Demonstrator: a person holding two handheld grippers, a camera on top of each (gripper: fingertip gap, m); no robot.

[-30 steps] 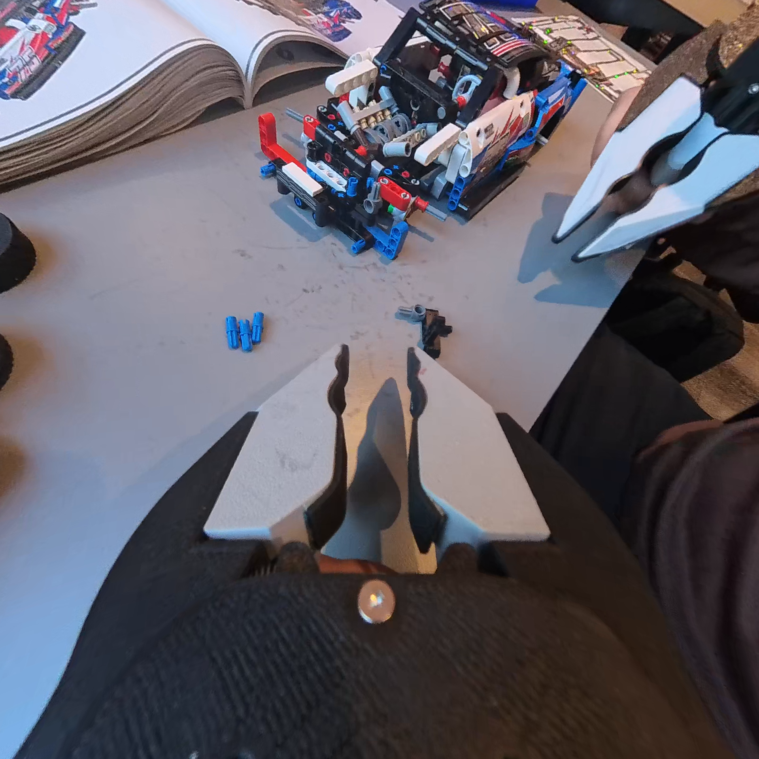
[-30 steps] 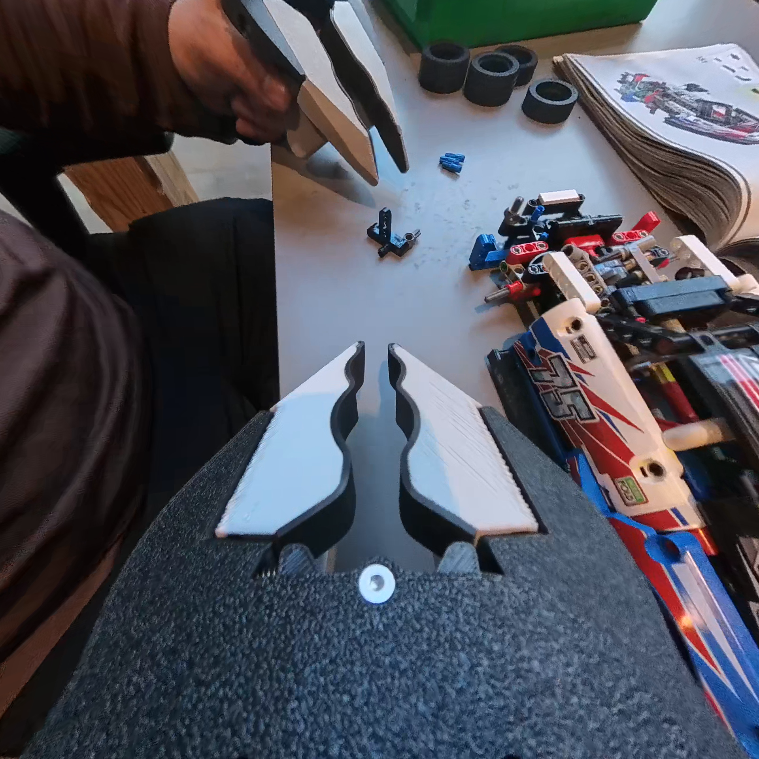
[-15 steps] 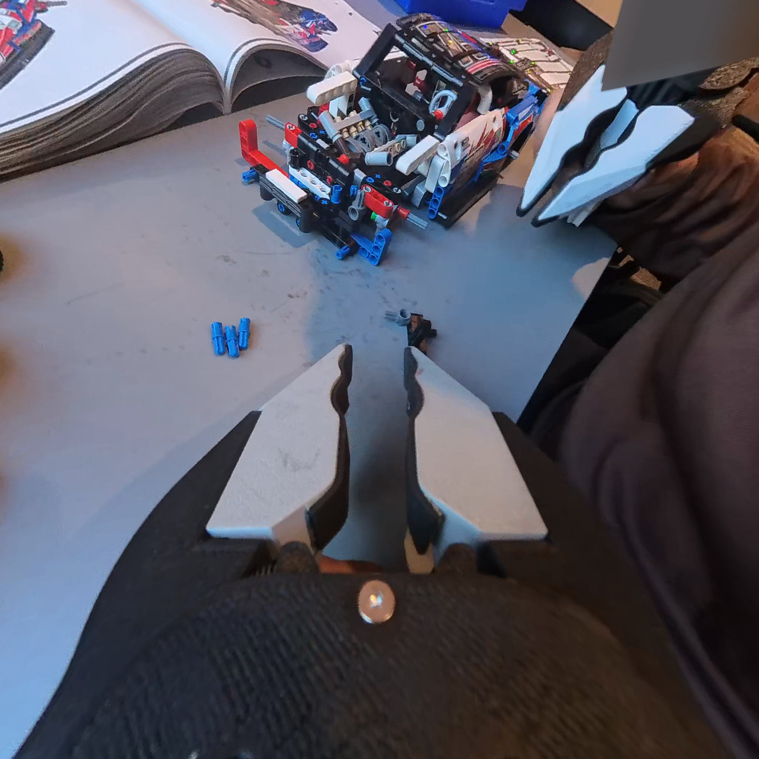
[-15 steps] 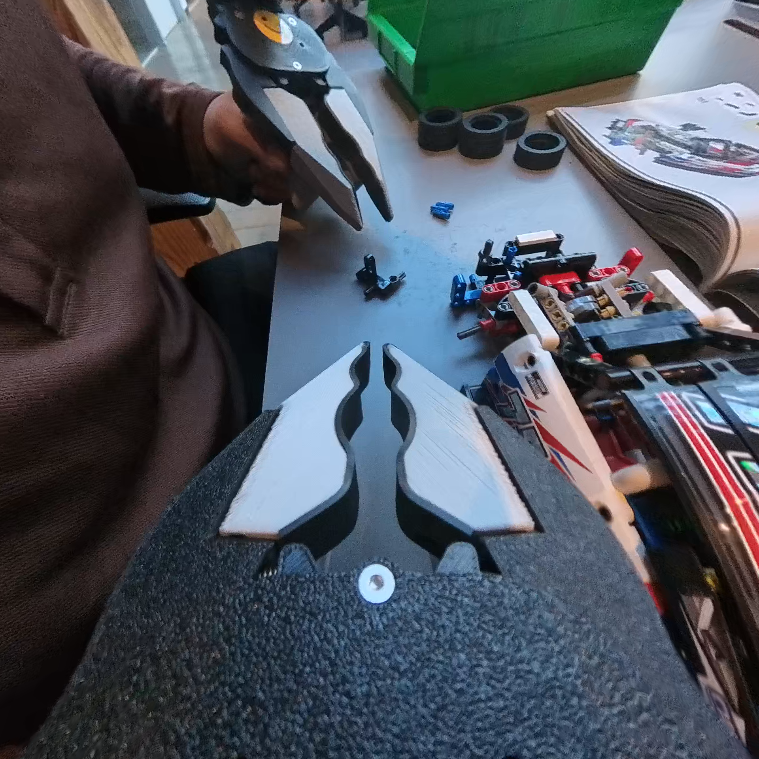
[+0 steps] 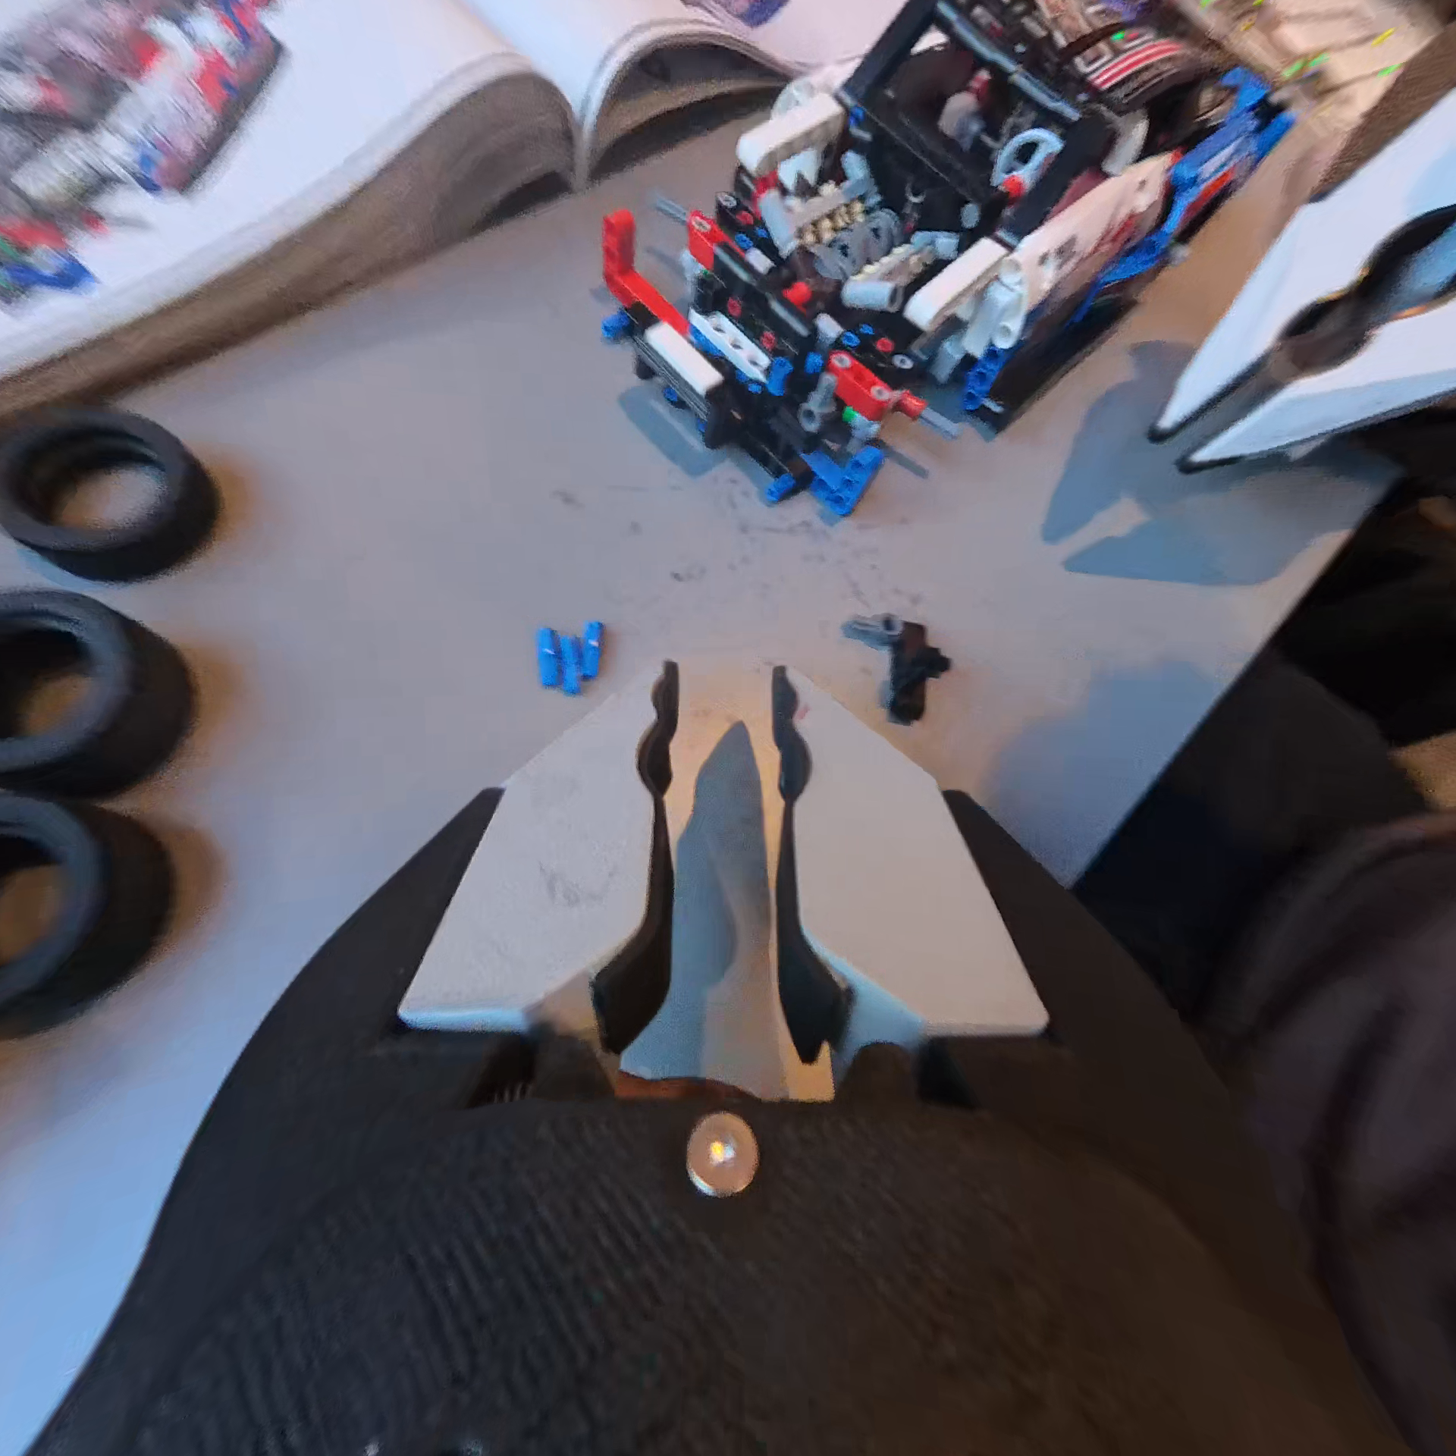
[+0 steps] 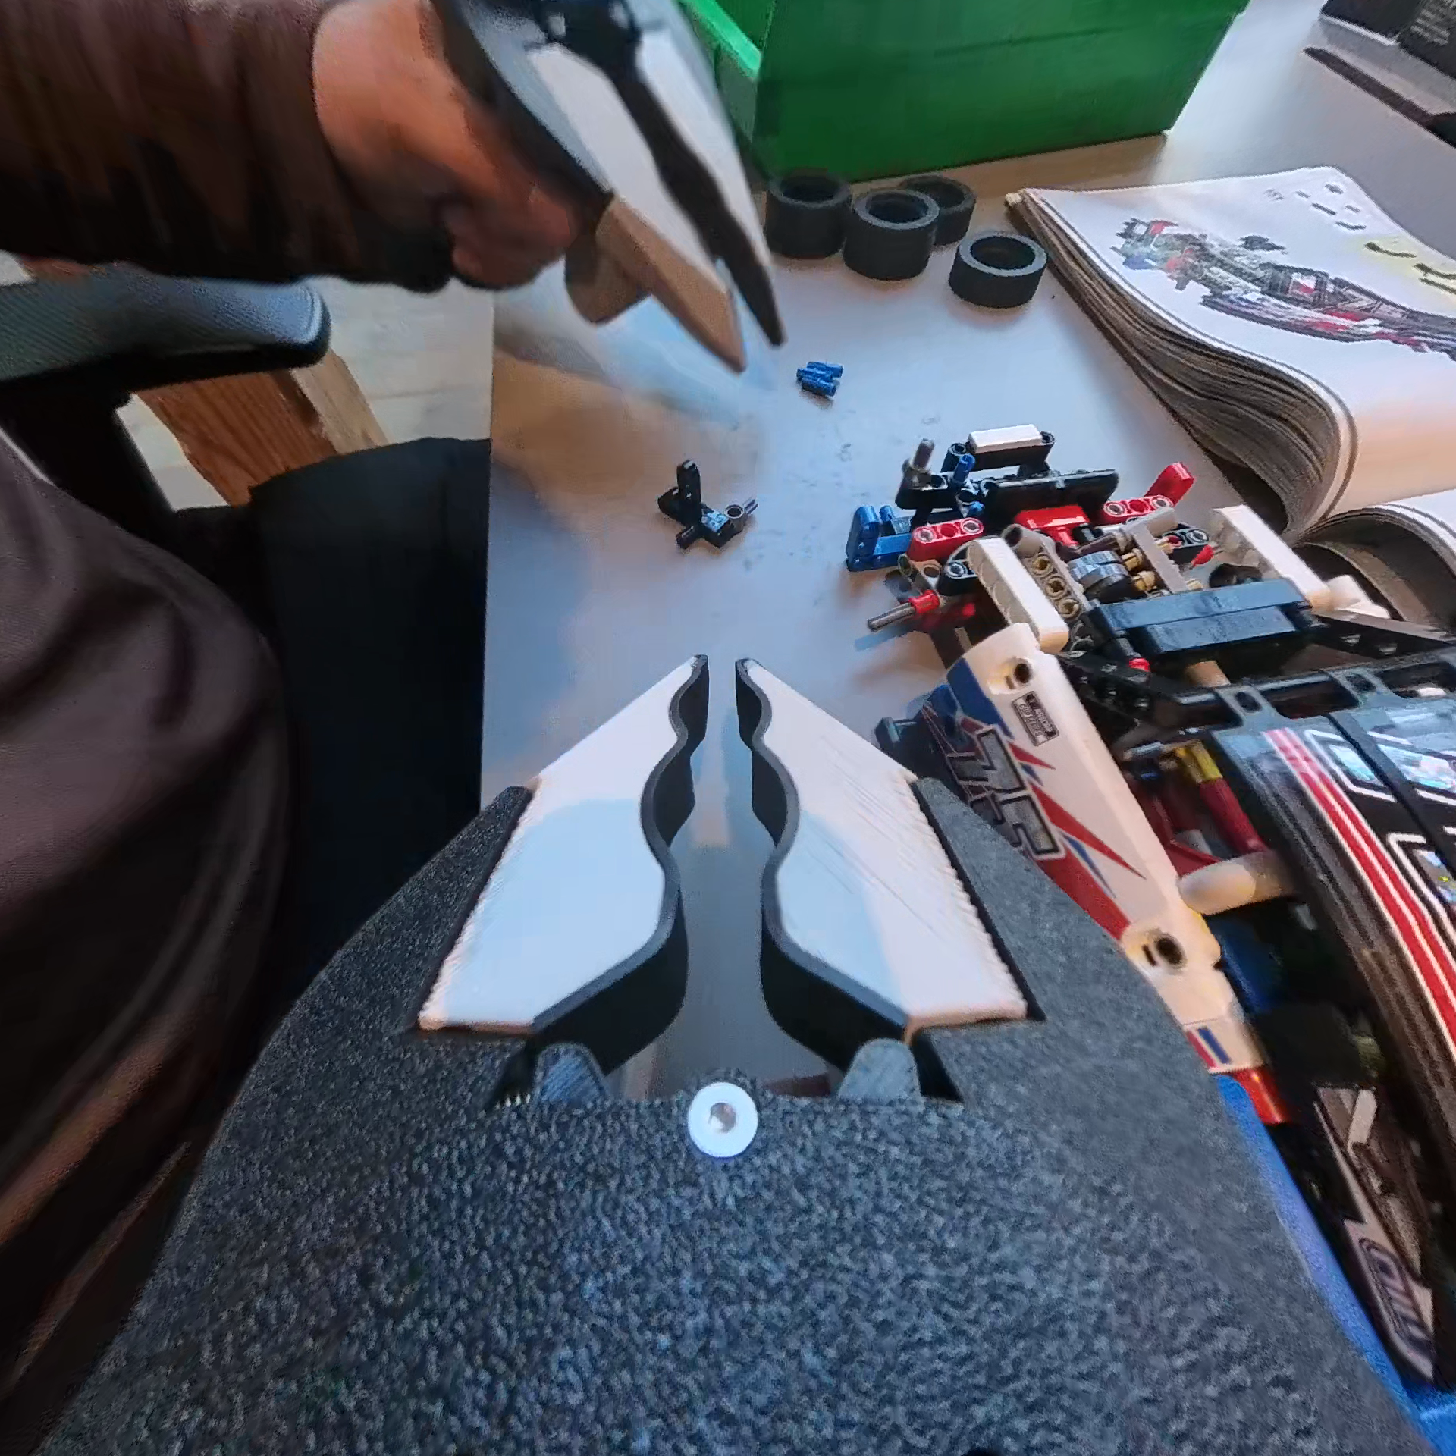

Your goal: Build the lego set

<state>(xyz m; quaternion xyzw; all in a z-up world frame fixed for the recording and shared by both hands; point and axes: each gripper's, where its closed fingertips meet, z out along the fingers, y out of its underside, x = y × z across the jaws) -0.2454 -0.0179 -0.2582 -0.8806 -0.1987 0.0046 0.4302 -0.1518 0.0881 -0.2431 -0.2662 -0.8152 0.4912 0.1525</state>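
**Half-built race car on grey table, both claws empty**

Lego car lying on the grey table beside the open instruction book, long axis diagonal in the left wrist view: unfinished red, blue and black end toward the near left, panelled body toward the far right. Same car along the right edge of the right wrist view, bare end pointing away.

Green bin at the far table edge; contents hidden.

Four black tyres just in front of the bin. Cluster of blue pins, about three or four. One small black-and-grey sub-assembly near the table edge.

Left gripper above the table between pins and sub-assembly, fingers clearly parted, holding nothing. Right gripper just beside the car's white panel, fingers almost together with a narrow gap, nothing between them.
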